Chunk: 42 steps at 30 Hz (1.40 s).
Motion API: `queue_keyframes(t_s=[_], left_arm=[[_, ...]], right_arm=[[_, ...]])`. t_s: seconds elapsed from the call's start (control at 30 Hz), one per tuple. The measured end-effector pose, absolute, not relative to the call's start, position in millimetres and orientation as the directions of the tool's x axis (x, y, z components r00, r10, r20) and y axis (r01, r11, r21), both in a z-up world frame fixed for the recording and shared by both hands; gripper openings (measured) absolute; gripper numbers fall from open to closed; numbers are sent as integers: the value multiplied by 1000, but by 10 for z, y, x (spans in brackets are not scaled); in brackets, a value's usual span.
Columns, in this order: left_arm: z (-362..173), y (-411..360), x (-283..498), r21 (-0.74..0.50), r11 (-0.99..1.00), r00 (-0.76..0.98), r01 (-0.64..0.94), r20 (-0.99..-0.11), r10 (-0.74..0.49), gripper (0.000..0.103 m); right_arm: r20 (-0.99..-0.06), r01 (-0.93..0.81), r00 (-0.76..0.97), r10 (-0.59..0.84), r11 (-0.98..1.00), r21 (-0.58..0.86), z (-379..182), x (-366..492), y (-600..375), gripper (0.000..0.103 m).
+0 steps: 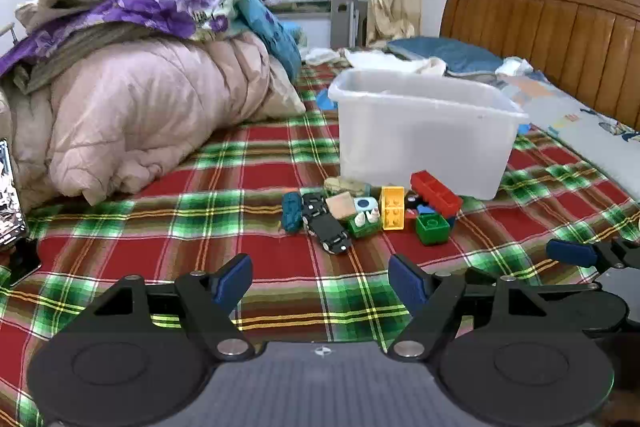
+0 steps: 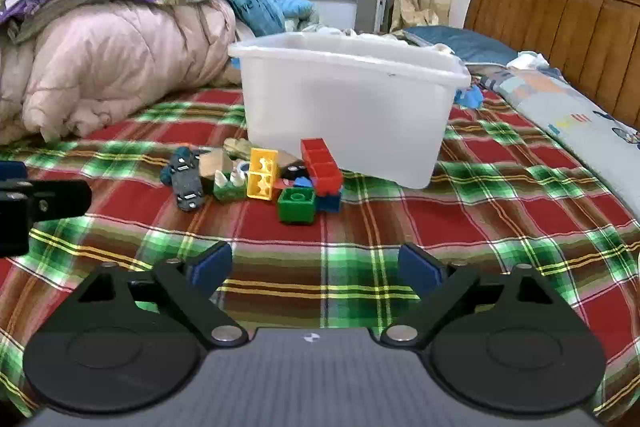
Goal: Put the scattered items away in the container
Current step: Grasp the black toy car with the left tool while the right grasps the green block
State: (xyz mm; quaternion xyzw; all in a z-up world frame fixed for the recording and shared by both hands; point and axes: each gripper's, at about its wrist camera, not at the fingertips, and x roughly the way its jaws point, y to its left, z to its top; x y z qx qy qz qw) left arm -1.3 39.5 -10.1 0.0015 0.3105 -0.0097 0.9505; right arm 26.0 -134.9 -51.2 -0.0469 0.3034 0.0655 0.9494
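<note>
Both your tools, left (image 1: 320, 281) and right (image 2: 316, 267), hung spread wide and empty. Toys (image 2: 256, 179) lay ahead, touching the bin (image 2: 344, 115). Risk: packed pieces could scatter when nudged.

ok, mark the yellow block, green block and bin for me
yellow block (image 2: 262, 174): right wrist view, on its hollow underside.
green block (image 2: 297, 205): right wrist view, on its front face.
bin (image 1: 420, 143): left wrist view, on its front wall.

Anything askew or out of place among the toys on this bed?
The black toy car lies upside down, underside and wheels facing up. The long red brick leans tilted on the pile, and the yellow brick stands on its side. All sit beside the white plastic bin, none inside.
</note>
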Motion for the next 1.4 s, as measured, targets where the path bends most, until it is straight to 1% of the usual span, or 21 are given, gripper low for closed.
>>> queue_keyframes(t_s=[0.03, 0.07, 0.1, 0.17, 0.23, 0.27, 0.3, 0.33, 0.37, 0.4, 0.5, 0.7, 0.83, 0.97, 1.07, 1.13, 1.17, 1.2, 1.23, 1.27, 1.4], left_arm=[[-127, 409, 28, -13, 1000, 799, 22, -601, -26, 73], [-159, 414, 66, -17, 1000, 794, 25, -608, -30, 63], [-192, 411, 110, -12, 999, 791, 29, -611, -31, 60], [-277, 394, 210, 17, 999, 785, 39, -619, -20, 42], [-357, 389, 319, 19, 998, 773, 56, -634, -32, 37], [-393, 405, 371, 2, 998, 768, 68, -639, -51, 34], [-437, 428, 425, -16, 997, 764, 79, -641, -71, 30], [-475, 439, 472, -25, 996, 760, 85, -645, -81, 26], [-510, 429, 528, -25, 996, 754, 91, -652, -86, 26], [-545, 412, 593, -19, 995, 747, 98, -659, -86, 26], [-658, 377, 796, -7, 995, 727, 101, -683, -79, 27], [-856, 381, 1198, -116, 991, 675, 61, -727, -126, 28], [-897, 237, 1418, -46, 999, 686, -1, -727, -33, 43], [-925, 243, 1540, -48, 998, 679, -49, -734, -2, 43], [-934, 290, 1554, 28, 993, 687, -111, -721, 97, 47], [-938, 374, 1599, 23, 992, 685, -124, -721, 102, 47], [-939, 424, 1607, -9, 993, 691, -116, -719, 74, 37], [-945, 479, 1601, -59, 993, 696, -99, -717, 27, 33], [-949, 523, 1587, -98, 992, 698, -85, -716, -11, 32], [-945, 540, 1558, -104, 992, 699, -72, -714, -24, 32], [-914, 513, 1420, -91, 996, 690, -14, -722, -57, 32]], right_arm=[[-584, -158, 806, 97, 986, -54, -524, 275, -1361, 84], [-585, -158, 806, 92, 986, -62, -534, 293, -1369, 81], [-582, -158, 809, 87, 985, -73, -547, 305, -1380, 80], [-565, -171, 819, 99, 982, -76, -572, 323, -1420, 80], [-559, -201, 818, 132, 977, -64, -595, 370, -1456, 75], [-558, -213, 817, 146, 975, -57, -609, 405, -1471, 71], [-552, -225, 818, 161, 973, -49, -622, 436, -1487, 62], [-545, -234, 820, 174, 971, -43, -630, 460, -1498, 57], [-542, -240, 821, 182, 970, -38, -646, 491, -1506, 51], [-543, -245, 819, 186, 969, -37, -670, 525, -1508, 47], [-554, -278, 804, 214, 960, -33, -763, 610, -1492, 46], [-561, -312, 793, 237, 949, -40, -936, 687, -1436, 47], [-558, -318, 796, 235, 947, -54, -972, 715, -1426, 47], [-566, -312, 794, 223, 948, -64, -1011, 732, -1430, 47], [-562, -309, 798, 216, 948, -75, -1014, 718, -1419, 50], [-559, -303, 802, 210, 950, -78, -1006, 725, -1405, 52], [-555, -301, 806, 207, 950, -83, -1004, 725, -1393, 53], [-552, -302, 808, 205, 949, -88, -1004, 728, -1378, 53], [-554, -304, 807, 205, 949, -90, -1005, 737, -1358, 53], [-555, -305, 806, 207, 948, -89, -1008, 751, -1339, 53], [-551, -262, 814, 187, 963, -60, -1052, 828, -1298, 52]])
